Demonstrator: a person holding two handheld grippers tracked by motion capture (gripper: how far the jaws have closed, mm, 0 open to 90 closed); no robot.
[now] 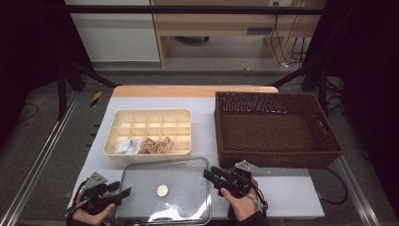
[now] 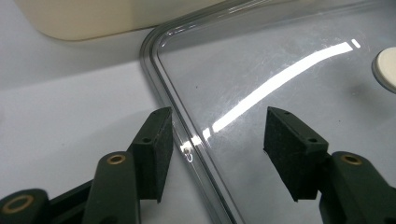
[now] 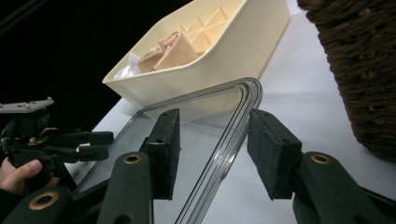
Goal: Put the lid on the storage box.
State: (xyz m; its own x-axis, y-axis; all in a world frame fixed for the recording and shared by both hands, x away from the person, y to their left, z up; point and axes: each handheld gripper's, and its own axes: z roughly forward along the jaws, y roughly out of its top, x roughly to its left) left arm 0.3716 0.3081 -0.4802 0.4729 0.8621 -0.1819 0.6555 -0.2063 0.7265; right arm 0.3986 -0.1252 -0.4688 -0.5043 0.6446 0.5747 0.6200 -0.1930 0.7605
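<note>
Both claws stand wide w/ nothing gripped: left claw point(image 2: 218, 149) straddles the left rim of the clear lid point(image 1: 162, 190), right claw point(image 3: 212, 149) straddles its right rim; the lid lies flat on the surface point(image 1: 291, 188), just in front of the cream divider box point(image 1: 148, 132) w/ socks, basket point(image 1: 275, 129) to the right. Risk: rim is thin and slick, so uneven pinches could let one side slip and tilt or drop the lid. No brand, label or writing readable.
</note>
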